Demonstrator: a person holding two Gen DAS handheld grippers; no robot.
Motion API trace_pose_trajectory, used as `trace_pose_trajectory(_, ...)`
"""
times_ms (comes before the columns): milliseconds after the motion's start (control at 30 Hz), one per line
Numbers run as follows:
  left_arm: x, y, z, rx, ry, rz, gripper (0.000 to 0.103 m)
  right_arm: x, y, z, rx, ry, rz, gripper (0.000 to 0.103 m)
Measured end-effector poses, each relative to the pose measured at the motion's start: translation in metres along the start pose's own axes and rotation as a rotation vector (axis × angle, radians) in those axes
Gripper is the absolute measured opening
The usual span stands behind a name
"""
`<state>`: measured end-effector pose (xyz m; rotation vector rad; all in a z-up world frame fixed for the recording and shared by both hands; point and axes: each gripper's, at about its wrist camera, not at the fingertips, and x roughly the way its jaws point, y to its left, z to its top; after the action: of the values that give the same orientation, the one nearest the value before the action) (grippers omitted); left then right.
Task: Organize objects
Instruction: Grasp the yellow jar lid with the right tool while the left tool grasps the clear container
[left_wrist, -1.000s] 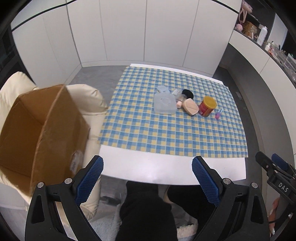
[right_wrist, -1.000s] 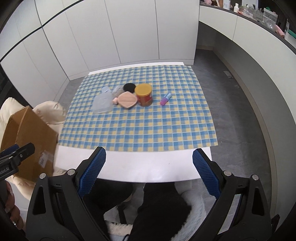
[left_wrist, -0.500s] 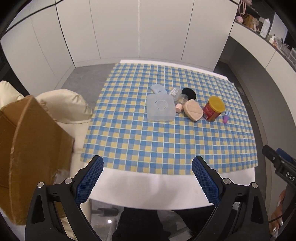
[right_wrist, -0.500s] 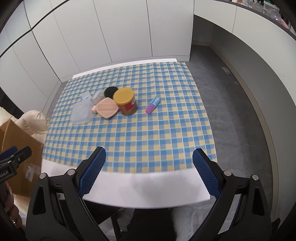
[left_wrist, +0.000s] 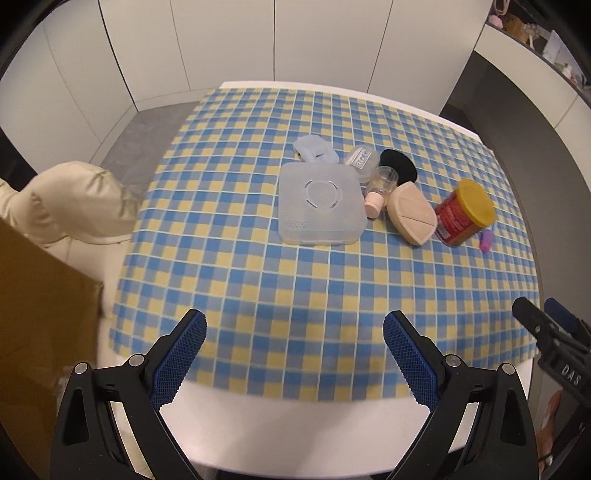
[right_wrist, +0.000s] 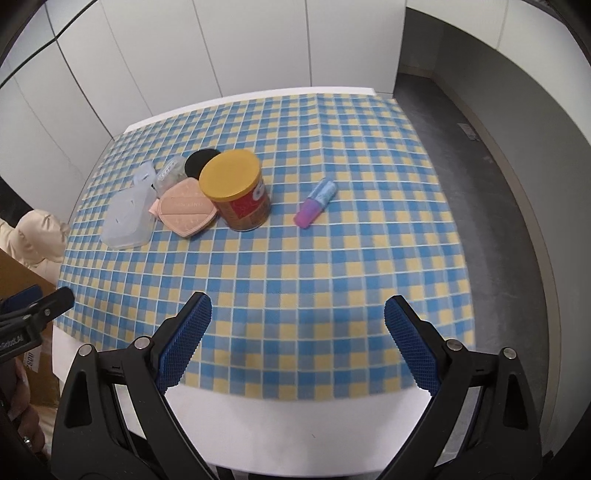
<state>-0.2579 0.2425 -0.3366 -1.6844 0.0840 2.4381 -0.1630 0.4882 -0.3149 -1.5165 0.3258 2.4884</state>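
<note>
A cluster of small items lies on the checked cloth (left_wrist: 288, 280) mid-table. A clear square plastic box (left_wrist: 319, 203) sits on the left of it, a beige wedge-shaped pouch (left_wrist: 412, 214) beside that, then a red can with a yellow lid (right_wrist: 236, 188). A pink and blue tube (right_wrist: 316, 203) lies apart to the right. A black round puff (left_wrist: 398, 165), a small clear cup (left_wrist: 384, 181) and other clear pieces sit behind. My left gripper (left_wrist: 293, 330) and right gripper (right_wrist: 297, 317) hang over the near table edge, both open and empty, well short of the items.
A brown cardboard box (left_wrist: 40, 325) stands at the left beside a cream cushioned chair (left_wrist: 77, 199). White cabinets ring the room, with a grey floor (right_wrist: 491, 177) to the right. The bare white table edge (right_wrist: 295, 424) shows below the cloth.
Both grippers have come down and forward over the table, so the items look larger and nearer. The person's dark legs have dropped out of view. Jaws stayed wide.
</note>
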Motion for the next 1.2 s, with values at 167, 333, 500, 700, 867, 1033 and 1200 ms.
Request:
trace_pose_trajectory(167,0.037,-0.002,0.015,-0.039,0.034,-0.045,0.097,0.026,0.013,0.014,-0.013,-0.020,0.030,0.096)
trace_pose_trajectory(333,0.068,-0.009,0.029,-0.038,0.033,-0.042,0.097,0.051,0.024,0.033,-0.011,-0.040,0.056,0.096)
trace_pose_trajectory(500,0.084,-0.004,0.042,-0.077,0.023,-0.038,0.097,0.076,0.031,0.051,-0.012,-0.049,0.036,0.096)
trace_pose_trajectory(700,0.091,-0.006,0.061,-0.080,0.004,-0.040,0.098,0.101,0.045,0.069,-0.032,-0.057,0.020,0.096)
trace_pose_trajectory(867,0.093,-0.012,0.074,-0.097,-0.001,-0.044,0.098,0.115,0.062,0.078,-0.061,-0.074,0.010,0.096)
trace_pose_trajectory(1033,0.103,-0.008,0.089,-0.141,0.018,-0.009,0.098,0.114,0.065,0.081,-0.066,-0.096,0.004,0.096)
trace_pose_trajectory(1200,0.110,-0.007,0.100,-0.150,0.021,0.020,0.097,0.114,0.061,0.084,-0.071,-0.105,-0.022,0.088)
